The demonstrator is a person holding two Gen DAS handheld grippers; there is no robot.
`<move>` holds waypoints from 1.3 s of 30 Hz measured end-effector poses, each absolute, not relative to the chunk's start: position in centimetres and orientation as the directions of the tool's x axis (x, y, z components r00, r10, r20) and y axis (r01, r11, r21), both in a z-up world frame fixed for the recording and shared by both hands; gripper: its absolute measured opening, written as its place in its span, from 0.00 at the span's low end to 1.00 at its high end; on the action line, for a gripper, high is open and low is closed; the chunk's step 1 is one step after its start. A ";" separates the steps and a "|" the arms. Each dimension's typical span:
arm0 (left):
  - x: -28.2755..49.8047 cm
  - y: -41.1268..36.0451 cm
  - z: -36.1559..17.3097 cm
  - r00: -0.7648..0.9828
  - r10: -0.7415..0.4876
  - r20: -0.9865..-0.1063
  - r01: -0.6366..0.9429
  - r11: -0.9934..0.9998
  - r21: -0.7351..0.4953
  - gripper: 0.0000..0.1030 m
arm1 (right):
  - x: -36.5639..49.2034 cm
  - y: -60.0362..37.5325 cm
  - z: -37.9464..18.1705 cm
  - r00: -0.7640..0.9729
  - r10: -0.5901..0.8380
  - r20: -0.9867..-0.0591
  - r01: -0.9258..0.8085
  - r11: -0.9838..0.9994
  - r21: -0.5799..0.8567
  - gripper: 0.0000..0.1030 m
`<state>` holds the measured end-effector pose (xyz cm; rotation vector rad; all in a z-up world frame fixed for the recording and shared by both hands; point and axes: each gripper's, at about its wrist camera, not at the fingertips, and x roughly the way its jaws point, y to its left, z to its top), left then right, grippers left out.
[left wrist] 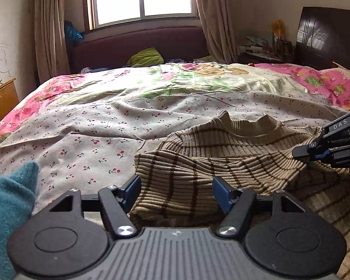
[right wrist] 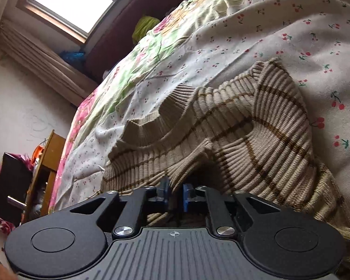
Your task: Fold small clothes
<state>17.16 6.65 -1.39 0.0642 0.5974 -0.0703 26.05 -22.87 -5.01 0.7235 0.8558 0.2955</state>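
Left claw [left wrist: 176, 192] open over sweater [left wrist: 221, 154] hem; right claw [right wrist: 173, 196] pinching fold.

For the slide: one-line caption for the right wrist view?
Right gripper pinches a fold of the beige striped sweater on the cherry-print bedsheet.

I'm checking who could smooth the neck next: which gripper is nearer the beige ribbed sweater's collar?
Right, probably. The right gripper pinches the beige ribbed sweater just beside its collar. The left gripper stands open over the folded edge, farther down from the collar.
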 end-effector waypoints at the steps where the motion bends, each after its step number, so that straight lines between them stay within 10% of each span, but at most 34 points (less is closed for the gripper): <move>1: 17.4 6.9 -1.1 0.828 -0.048 -0.559 0.079 0.996 0.032 0.76 | 25.9 -23.0 -4.3 0.651 0.522 -0.551 0.019 0.714 0.699 0.07; 6: 18.7 7.3 -1.4 0.844 -0.014 -0.536 0.043 0.998 0.043 0.83 | 23.9 -24.5 -2.2 0.755 0.464 -0.463 -0.035 0.735 0.678 0.07; 11: 21.9 8.1 -5.9 0.724 0.048 -0.688 -0.031 0.999 0.038 0.85 | 24.7 -24.2 -6.2 0.678 0.423 -0.601 0.060 0.784 0.618 0.06; 39: 22.0 6.4 -5.5 0.744 0.068 -0.664 -0.023 0.997 0.075 0.86 | 21.0 -27.2 -4.0 0.813 0.337 -0.475 0.003 0.813 0.582 0.05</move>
